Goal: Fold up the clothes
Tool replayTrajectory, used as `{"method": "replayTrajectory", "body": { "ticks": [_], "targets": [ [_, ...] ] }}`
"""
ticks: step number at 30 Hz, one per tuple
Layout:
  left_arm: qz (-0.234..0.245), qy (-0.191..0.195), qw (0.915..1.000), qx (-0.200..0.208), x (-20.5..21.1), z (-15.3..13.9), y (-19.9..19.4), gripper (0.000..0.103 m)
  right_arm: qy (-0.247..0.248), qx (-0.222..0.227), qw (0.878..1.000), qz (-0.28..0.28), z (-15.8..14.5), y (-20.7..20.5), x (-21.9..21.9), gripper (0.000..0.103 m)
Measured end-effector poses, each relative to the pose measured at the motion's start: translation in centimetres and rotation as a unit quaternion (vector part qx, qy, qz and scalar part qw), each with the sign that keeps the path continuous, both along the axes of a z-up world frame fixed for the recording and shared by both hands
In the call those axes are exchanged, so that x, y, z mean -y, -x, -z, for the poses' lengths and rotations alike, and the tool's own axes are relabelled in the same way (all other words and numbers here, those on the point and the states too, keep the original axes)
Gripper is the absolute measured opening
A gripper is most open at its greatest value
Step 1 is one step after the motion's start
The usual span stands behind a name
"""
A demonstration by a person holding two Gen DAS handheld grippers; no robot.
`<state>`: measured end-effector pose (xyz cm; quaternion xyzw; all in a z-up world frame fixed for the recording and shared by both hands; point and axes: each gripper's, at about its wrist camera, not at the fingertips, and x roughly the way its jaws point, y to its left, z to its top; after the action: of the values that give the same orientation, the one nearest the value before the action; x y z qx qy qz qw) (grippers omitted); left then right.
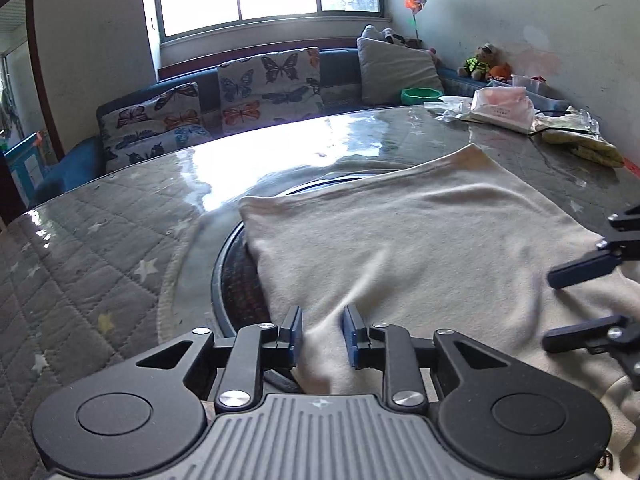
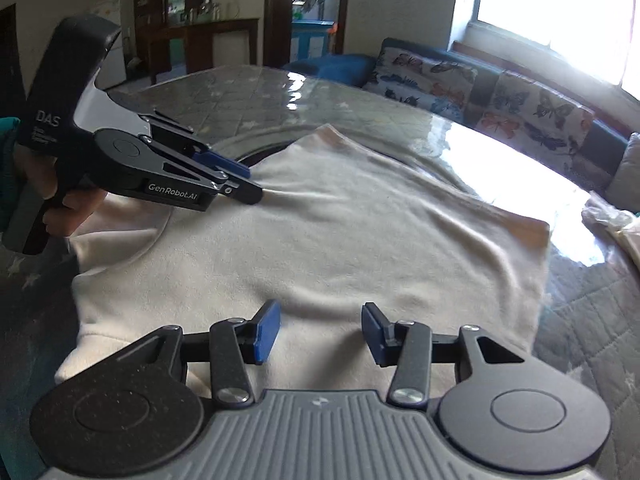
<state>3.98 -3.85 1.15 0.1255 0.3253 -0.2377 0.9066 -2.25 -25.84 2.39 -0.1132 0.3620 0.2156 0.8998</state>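
Right claw (image 2: 318, 330): seen nearest, held just above the near part of the cream garment (image 2: 320, 232); its blue pads stood well apart with nothing gripped, only flat cloth below the gap.
Left claw (image 1: 322, 330): found at the left edge of the cream garment; its pads stood a narrow gap apart. A ridge of cloth ran up toward that gap, but no pinch could be made out, so it was judged released.
Cream garment: spread on the bench (image 1: 120, 216), over a dark round inset (image 1: 236, 276), with a neckline curve seen near the left claw in the right wrist view.
Done so far: the sides were judged already turned in, as no sleeves were seen and the far edge was left as a straight line with two squared corners.
Left to do: a lengthwise fold, near end to far edge, was judged outstanding; wrinkles across the middle were not yet smoothed.
Beyond the garment: a yellowish cloth (image 1: 588, 144) and a plastic-wrapped packet (image 1: 502, 108) were seen at the bench's far right corner, well apart.
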Motion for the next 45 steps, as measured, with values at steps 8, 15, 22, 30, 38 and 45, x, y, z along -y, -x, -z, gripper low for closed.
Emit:
{"method": "replayTrajectory", "body": {
  "ticks": [8,15,22,30,38,45],
  "targets": [
    [0.019,0.024,0.9993,0.02,0.4,-2.3,3.3,0.028,-0.024,-0.006,0.998,0.056,-0.7,4.6,3.2,0.046],
    [0.078,0.05,0.9956,0.008,3.0,-2.7,7.0,0.028,-0.079,-0.007,0.99,0.114,-1.6,8.0,6.6,0.046],
    [0.136,0.051,0.9892,-0.014,5.9,-1.4,10.6,0.028,-0.084,0.007,0.97,0.23,-1.2,9.0,12.0,0.046],
    [0.148,0.03,0.9884,-0.021,5.8,-0.6,12.3,0.035,-0.043,0.015,0.952,0.302,0.2,11.1,17.2,0.046],
    [0.18,0.044,0.9827,-0.005,7.5,-2.7,13.1,0.035,-0.034,0.029,0.939,0.34,-0.3,10.8,19.4,0.046],
    [0.21,0.055,0.976,-0.022,11.4,-2.1,13.1,0.035,-0.028,0.027,0.929,0.369,0.5,10.8,21.2,0.046]
  ]
}}
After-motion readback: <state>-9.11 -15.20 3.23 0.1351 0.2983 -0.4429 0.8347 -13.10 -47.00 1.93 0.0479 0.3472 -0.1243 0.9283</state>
